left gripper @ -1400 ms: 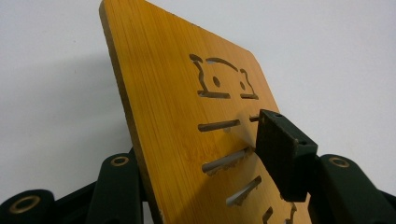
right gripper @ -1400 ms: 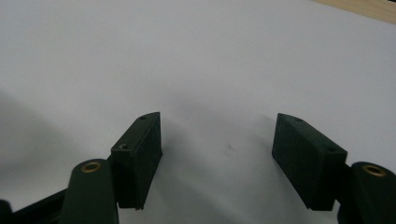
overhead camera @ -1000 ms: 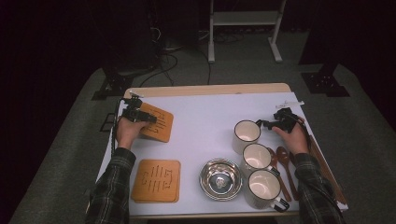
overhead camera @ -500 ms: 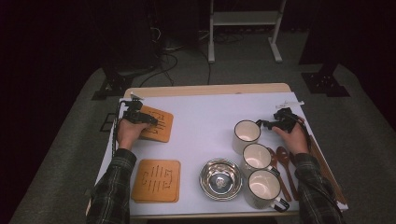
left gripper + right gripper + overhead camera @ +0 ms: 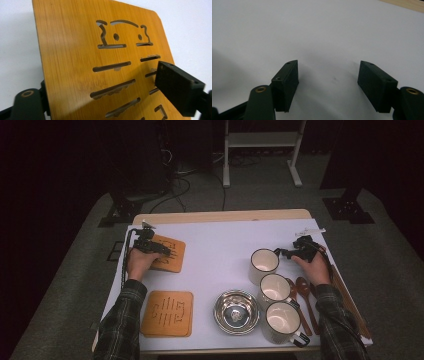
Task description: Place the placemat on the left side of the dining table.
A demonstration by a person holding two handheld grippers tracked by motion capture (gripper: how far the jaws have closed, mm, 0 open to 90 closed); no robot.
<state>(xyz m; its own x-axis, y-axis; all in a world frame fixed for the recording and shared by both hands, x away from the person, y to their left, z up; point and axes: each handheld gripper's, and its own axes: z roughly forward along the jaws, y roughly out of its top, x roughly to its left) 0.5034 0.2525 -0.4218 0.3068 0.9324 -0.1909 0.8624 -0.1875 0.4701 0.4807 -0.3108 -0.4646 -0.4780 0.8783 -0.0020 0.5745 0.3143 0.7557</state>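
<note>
On the white table [image 5: 220, 245], near its far left corner, the wooden mat [image 5: 169, 254] is lying flat. It is sitting right under the left claw [image 5: 162, 251], with its near edge between the jaws. The left claw's jaws have just been opening, and the top jaw is floating above the wood, not pinching it. Far off on the right, by the mugs [image 5: 274, 290], the right claw [image 5: 285, 253] is staying wide apart and holding nothing.
</note>
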